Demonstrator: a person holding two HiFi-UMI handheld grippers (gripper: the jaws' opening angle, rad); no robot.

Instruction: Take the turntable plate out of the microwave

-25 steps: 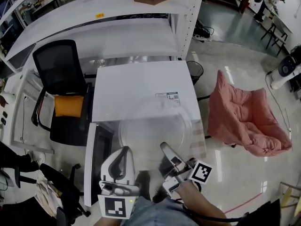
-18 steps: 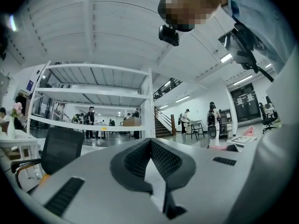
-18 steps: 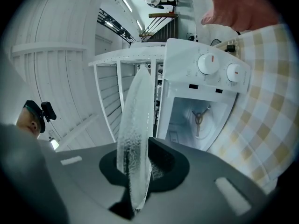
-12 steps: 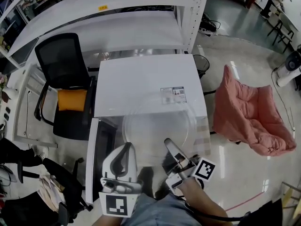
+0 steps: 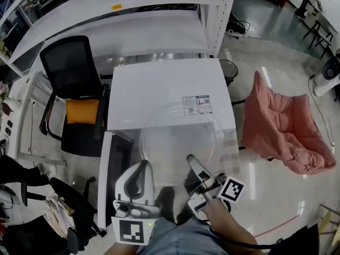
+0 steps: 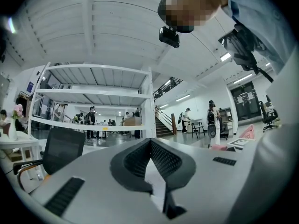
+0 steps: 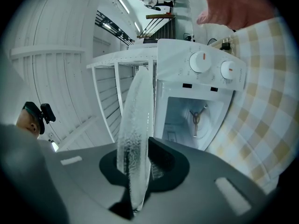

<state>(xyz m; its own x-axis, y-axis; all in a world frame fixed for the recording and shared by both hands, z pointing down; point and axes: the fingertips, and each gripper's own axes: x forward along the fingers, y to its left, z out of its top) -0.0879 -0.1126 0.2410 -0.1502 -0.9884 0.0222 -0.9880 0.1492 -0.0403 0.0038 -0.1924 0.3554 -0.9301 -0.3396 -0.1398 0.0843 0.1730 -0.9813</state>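
Glass turntable plate [image 5: 178, 139] is already out of the microwave [image 5: 159, 86], held at frame centre over the white top's front edge, its rim pinched in the right gripper [image 5: 192, 163]. The open cavity [image 7: 182, 120] shows only a bare drive hub [image 7: 196, 117]. The left gripper [image 5: 141, 170], lower left, is closed on nothing. Probably only setting the plate down remains

No print can be read. A sticker [image 5: 197, 104] on the microwave [image 5: 159, 86] top and a yellow tag [image 5: 113, 7] on the shelf [image 5: 133, 33] are too small.
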